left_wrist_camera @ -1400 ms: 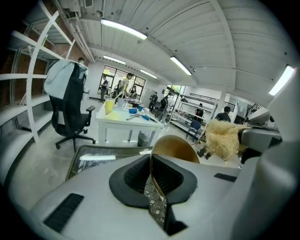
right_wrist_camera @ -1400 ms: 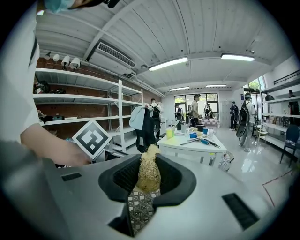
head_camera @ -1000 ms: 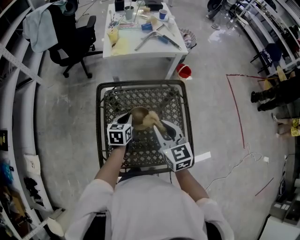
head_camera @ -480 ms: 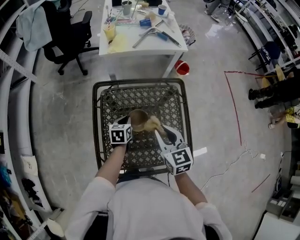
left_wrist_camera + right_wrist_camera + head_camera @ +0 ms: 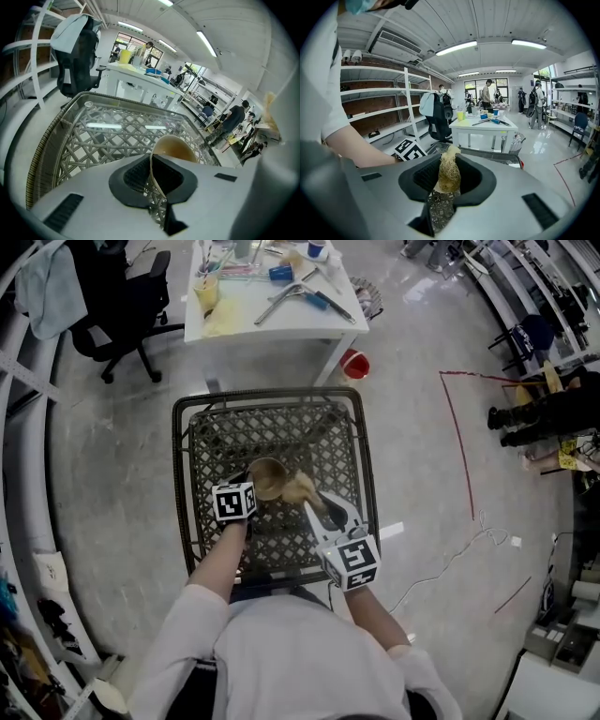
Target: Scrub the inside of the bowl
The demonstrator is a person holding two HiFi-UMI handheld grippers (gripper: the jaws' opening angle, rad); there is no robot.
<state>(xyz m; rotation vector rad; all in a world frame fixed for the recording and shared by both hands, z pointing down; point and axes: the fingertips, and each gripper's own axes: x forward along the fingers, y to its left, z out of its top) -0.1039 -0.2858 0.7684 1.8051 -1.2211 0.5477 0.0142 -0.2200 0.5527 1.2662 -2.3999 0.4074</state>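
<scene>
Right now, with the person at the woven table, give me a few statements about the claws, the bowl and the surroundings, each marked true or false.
1. The left claw is clamped on the rim of the bowl. True.
2. The right claw is empty. False: its jaws hold a pale, fibrous scrubber.
3. A red bucket stands beside a leg of the white table. True.
4. The bowl sits on the white table. False: the left claw holds it tilted over the woven table; the white table stands farther off, behind it.
</scene>
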